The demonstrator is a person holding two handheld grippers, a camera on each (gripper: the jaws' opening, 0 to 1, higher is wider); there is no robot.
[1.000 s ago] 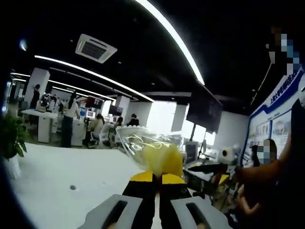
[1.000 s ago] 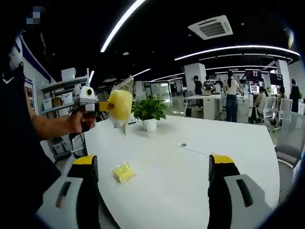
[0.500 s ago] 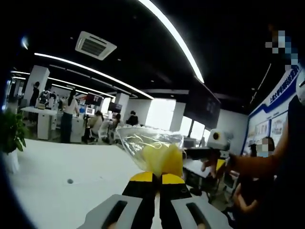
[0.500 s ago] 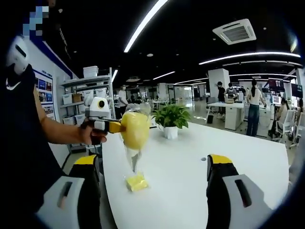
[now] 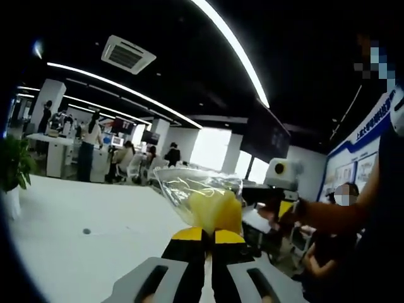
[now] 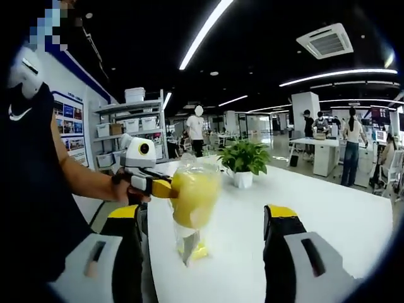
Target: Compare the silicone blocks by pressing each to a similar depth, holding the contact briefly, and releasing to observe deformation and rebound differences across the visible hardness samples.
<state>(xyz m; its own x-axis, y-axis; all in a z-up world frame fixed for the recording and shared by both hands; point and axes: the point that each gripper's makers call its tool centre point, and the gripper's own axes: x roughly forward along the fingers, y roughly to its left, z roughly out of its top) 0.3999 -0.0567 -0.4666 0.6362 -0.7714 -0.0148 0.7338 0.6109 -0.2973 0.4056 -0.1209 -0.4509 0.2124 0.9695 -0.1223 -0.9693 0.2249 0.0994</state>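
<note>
My left gripper (image 5: 205, 235) is shut on a clear plastic bag (image 5: 199, 189) with a yellow silicone block (image 5: 211, 208) inside, held up above the white table (image 5: 76, 240). In the right gripper view the left gripper (image 6: 165, 188) comes in from the left, held by a hand, and the bagged yellow block (image 6: 192, 199) hangs from it. My right gripper (image 6: 205, 218) is open, and the bag sits in the gap between its jaws and ahead of them, not touching. A second small yellow block (image 6: 199, 252) lies on the table (image 6: 328, 208) under the bag. The right gripper (image 5: 282, 205) shows beyond the bag.
A potted plant (image 6: 245, 159) stands on the table behind the bag. Shelves with boxes (image 6: 129, 126) line the wall to the left. A person's arm (image 6: 82, 180) and dark-clothed body are close at the left. People and desks (image 5: 95, 158) are far off.
The right gripper has come closer to the hanging bag, which now appears between its open jaws. The left gripper stays shut on the bag. The loose block now sits under the bag.
</note>
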